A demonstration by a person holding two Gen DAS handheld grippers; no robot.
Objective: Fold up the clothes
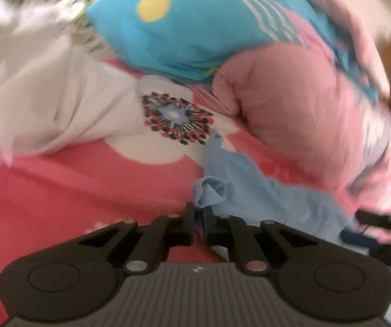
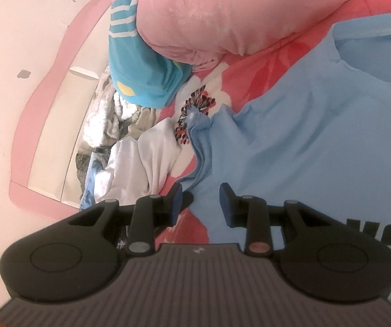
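A light blue T-shirt [image 2: 304, 141] with black lettering lies spread on a pink flowered bedsheet [image 2: 239, 79]. My left gripper [image 1: 198, 216] is shut on a bunched edge of the light blue T-shirt [image 1: 249, 190], which trails off to the right. My right gripper [image 2: 200, 201] is open, its fingers straddling the shirt's left edge just above the cloth. A sleeve of the shirt [image 2: 200, 136] lies crumpled ahead of it. The left wrist view is blurred.
A pink quilt [image 1: 299, 103] and a turquoise pillow [image 1: 179, 35] lie at the back. A white garment [image 1: 48, 95] lies at the left, also seen in the right wrist view [image 2: 146, 160]. A heap of other laundry [image 2: 105, 120] sits by the pink bed frame [image 2: 32, 125].
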